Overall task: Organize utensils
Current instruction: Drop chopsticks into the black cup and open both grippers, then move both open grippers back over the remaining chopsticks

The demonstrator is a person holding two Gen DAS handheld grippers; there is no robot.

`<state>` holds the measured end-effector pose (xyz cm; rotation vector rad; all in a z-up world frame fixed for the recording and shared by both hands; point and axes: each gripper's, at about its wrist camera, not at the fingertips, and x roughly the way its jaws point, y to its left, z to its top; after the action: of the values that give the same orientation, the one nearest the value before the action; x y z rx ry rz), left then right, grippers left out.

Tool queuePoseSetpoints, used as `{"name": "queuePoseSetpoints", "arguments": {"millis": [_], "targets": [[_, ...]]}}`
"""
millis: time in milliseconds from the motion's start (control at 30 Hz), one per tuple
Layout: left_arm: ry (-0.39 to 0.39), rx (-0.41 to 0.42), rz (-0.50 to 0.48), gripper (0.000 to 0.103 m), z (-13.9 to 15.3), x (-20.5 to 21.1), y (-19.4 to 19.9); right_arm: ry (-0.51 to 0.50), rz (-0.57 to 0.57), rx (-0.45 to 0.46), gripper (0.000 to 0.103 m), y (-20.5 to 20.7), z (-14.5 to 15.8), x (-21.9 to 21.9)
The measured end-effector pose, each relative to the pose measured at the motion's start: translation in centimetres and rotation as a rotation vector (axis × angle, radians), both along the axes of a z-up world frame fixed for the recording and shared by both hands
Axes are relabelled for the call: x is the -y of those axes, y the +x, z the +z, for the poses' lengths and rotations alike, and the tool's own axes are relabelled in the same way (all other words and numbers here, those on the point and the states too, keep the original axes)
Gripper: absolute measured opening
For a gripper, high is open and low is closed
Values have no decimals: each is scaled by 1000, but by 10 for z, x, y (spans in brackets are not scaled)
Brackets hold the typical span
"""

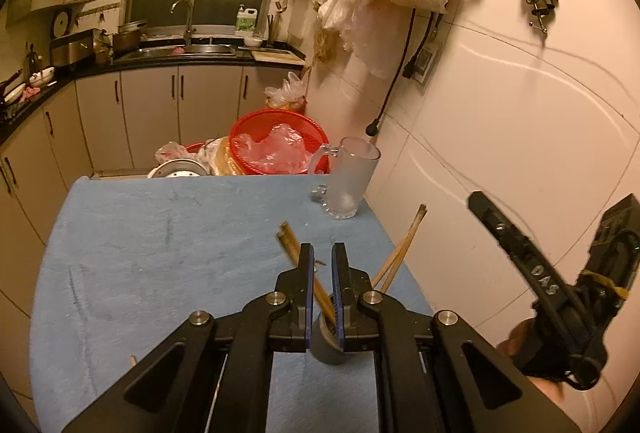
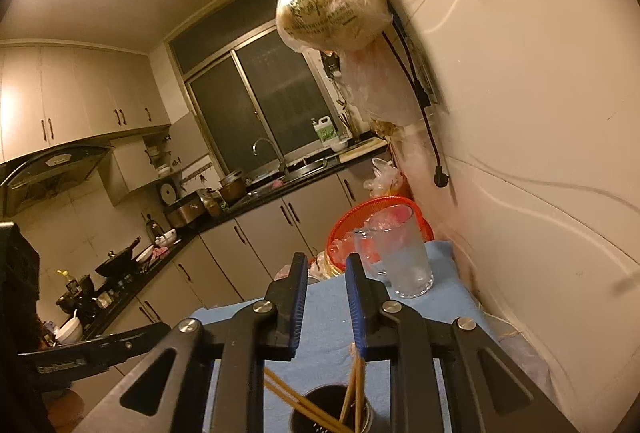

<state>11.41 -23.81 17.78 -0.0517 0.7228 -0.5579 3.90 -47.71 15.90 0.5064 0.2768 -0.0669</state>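
Several thin wooden chopsticks (image 1: 400, 253) lean in a grey cup (image 2: 332, 413) (holes visible only from right wrist); left gripper (image 1: 322, 253) clenches one chopstick, right gripper (image 2: 326, 273) released.

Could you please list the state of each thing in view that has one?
left gripper: shut, over the holder, a chopstick crossing between its fingers
right gripper: open, nothing clamped
holder: upright, holding chopsticks
chopsticks: standing in the holder, leaning outward
glass mug: upright, empty

Wooden chopsticks (image 1: 400, 253), frosted glass mug (image 1: 350, 179)
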Motion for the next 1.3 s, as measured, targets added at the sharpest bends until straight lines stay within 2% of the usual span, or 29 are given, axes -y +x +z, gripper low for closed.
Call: {"name": "queuePoseSetpoints", "arguments": {"millis": [333,433,500,1033,1300], "targets": [[83,19,87,10,-22,-30,-21,15,36,-25,22,-30,-7,-24],[101,22,105,17,-29,-37,-26,15,58,-43,22,-34,-13,-35],[116,28,122,25,-34,-42,-30,13,70,-56,22,-38,-17,-42],[145,-16,198,25,-65,-91,-43,-20,181,-140,22,-44,-39,-98],[149,-67,240,25,-89,-117,-46,-31,262,-220,22,-41,-72,-137]]}}
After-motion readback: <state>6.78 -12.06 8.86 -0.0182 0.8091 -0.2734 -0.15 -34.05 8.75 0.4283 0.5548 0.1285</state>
